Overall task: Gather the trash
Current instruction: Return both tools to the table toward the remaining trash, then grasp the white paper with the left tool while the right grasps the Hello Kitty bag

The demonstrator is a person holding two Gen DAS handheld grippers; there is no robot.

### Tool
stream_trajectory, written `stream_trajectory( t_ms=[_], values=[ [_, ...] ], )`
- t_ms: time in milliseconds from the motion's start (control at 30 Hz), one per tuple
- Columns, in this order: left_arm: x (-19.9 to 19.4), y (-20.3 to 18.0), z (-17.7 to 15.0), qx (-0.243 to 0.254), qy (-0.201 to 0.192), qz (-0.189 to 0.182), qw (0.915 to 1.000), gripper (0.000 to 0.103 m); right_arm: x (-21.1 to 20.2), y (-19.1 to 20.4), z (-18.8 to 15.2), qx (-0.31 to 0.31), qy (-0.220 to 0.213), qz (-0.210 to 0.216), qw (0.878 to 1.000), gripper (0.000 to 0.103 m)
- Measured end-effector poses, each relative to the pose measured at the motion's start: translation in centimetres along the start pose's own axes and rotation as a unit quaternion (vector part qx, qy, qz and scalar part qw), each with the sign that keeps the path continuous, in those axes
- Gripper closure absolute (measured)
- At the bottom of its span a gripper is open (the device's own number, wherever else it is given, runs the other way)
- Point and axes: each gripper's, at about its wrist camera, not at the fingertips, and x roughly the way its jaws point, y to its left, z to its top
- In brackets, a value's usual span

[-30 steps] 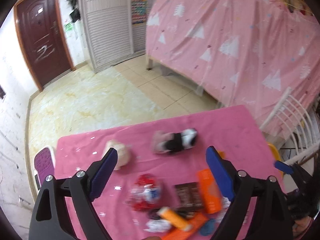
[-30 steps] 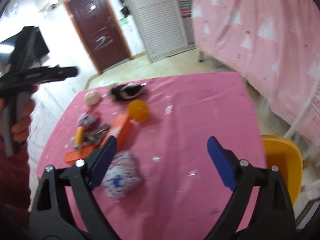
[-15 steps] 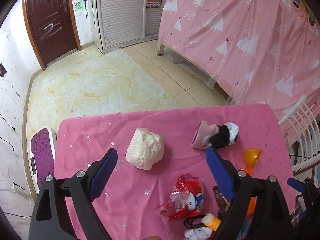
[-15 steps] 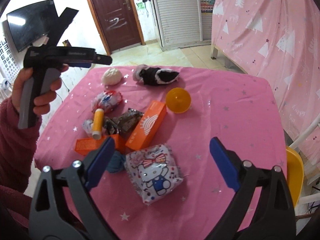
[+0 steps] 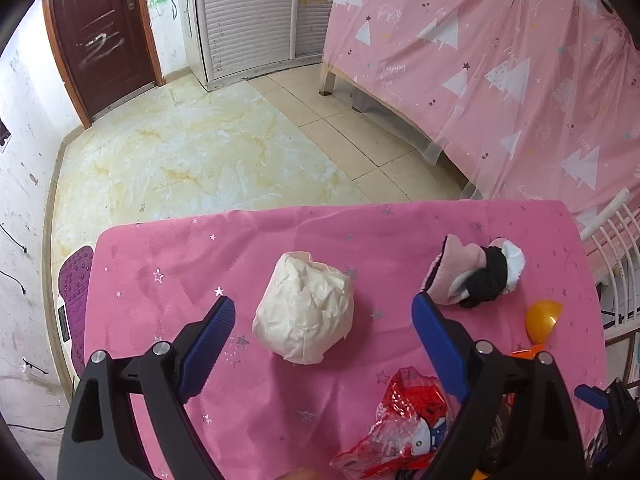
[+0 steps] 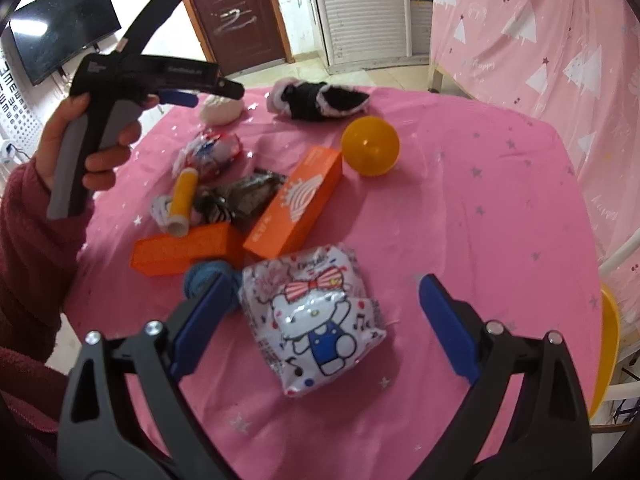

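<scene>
Two grippers, both wide open and empty: left gripper (image 5: 324,312) astride the crumpled white paper wad (image 5: 306,308) without touching, right gripper (image 6: 320,292), jaws lately widened, over a cartoon-cat packet (image 6: 316,320), possibly tissues, on pink tablecloth (image 6: 460,208).

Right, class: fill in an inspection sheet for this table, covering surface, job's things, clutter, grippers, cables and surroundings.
Surface: pink starred tablecloth, wrinkled.
Job's things: crumpled white paper ball; red-and-clear wrapper; cartoon-cat packet.
Clutter: two orange boxes, orange ball, pink-and-black socks, orange tube.
Grippers: left gripper open, framing the paper ball; right gripper open around the packet, jaws just opened wider.
Cables: wires along the left wall.
Surroundings: brown door, pink curtain, yellow chair.
</scene>
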Motion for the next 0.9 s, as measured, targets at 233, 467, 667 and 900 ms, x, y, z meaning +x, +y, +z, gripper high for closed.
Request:
stream_trajectory(
  t_ms=[233,467,667,900],
  values=[
    [0.3,-0.2,-0.1,0.003,-0.003,0.006,1.0,0.03,0.5,0.2,-0.4,-0.005,0.009,-0.001,1.0,0.011],
    [0.7,0.1,-0.6,-0.006,-0.001,0.02,0.9998,0.055,1.1,0.4,-0.9,-0.011,0.009,-0.019,1.0,0.012],
    [0.3,0.3,-1.4,-0.005,-0.005,0.023,0.9997,0.056,0.9,0.9,-1.4,-0.03,-0.003,-0.048,0.998,0.04],
    [-1.5,-0.4,-2.1,0.001,-0.016,0.026,0.9995,0.056,-0.1,-0.3,-1.6,-0.007,-0.022,-0.039,0.999,0.057]
  ],
)
